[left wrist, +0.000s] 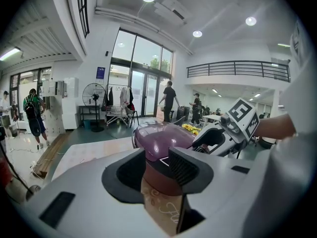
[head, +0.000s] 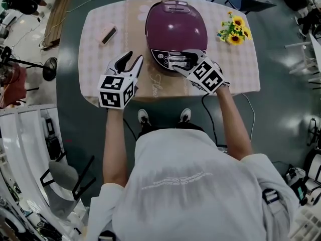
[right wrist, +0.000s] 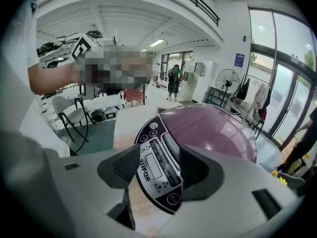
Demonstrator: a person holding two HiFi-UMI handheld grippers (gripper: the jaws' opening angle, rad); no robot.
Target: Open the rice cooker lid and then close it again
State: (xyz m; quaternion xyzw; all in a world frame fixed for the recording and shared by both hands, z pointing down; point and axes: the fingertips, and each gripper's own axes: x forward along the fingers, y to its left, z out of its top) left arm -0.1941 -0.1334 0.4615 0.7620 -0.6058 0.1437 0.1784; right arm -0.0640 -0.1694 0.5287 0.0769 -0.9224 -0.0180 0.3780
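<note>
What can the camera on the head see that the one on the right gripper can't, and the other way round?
Only the head view: a small box on the table and the person's shoes. Only the right gripper view: a standing fan. Both: the purple cooker, lid down, with the right hand-held gripper open at its panel.

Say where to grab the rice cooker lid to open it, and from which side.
Probably the front edge of the lid, by the control panel, from the person's side: it is a smooth closed dome, hinge seemingly at the far end. The right hand-held gripper, open, hovers there.
</note>
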